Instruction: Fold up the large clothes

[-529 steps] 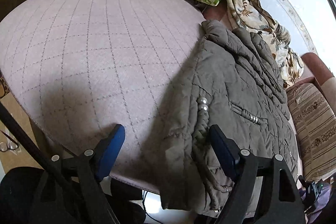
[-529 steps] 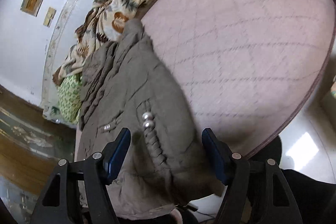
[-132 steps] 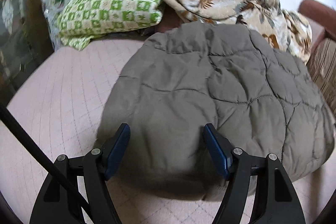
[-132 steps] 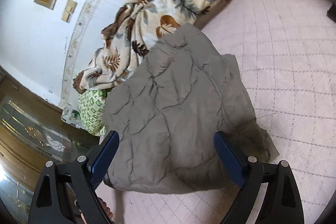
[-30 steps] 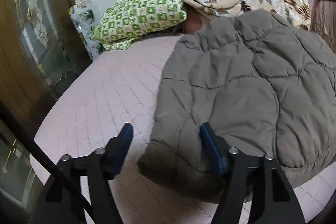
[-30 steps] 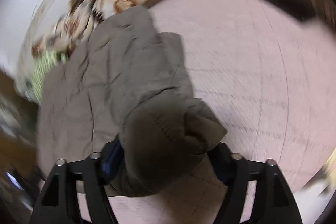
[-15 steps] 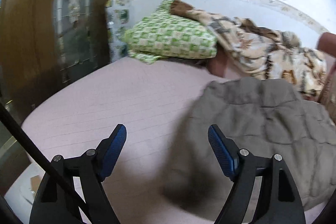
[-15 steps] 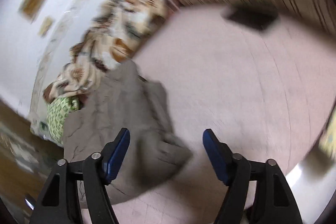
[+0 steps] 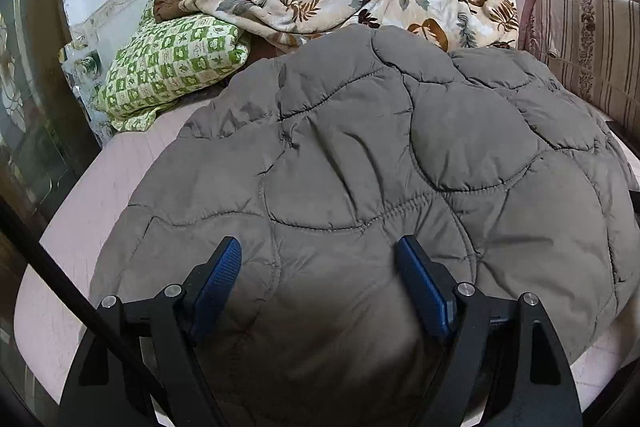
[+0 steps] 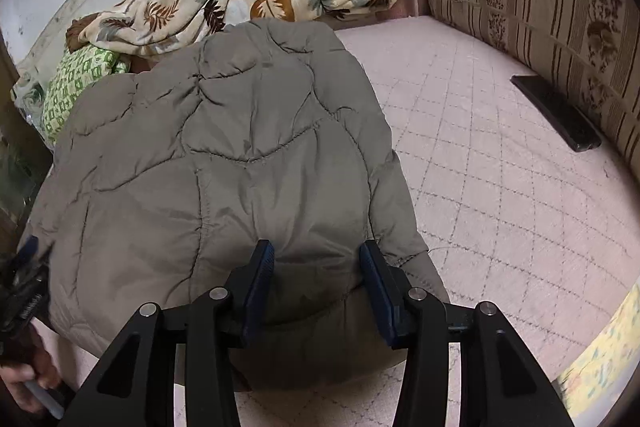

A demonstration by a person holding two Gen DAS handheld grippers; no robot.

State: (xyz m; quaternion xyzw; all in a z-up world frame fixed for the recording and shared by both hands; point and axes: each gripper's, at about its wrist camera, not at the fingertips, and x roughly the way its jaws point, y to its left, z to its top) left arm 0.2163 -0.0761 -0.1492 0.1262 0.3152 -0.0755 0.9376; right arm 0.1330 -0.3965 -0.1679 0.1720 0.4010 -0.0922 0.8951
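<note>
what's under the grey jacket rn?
The grey quilted jacket lies on the pink quilted bed cover, which shows all around its edges. Anything beneath the jacket itself is covered; its front and sleeves are hidden too.

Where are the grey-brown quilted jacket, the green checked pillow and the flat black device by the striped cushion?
Grey-brown quilted jacket [image 9: 360,155], left wrist view, on its upper quilted panel.
Green checked pillow [image 9: 172,67], left wrist view, on the middle of its cover.
Flat black device [image 10: 556,111], right wrist view, on its top face.
</note>
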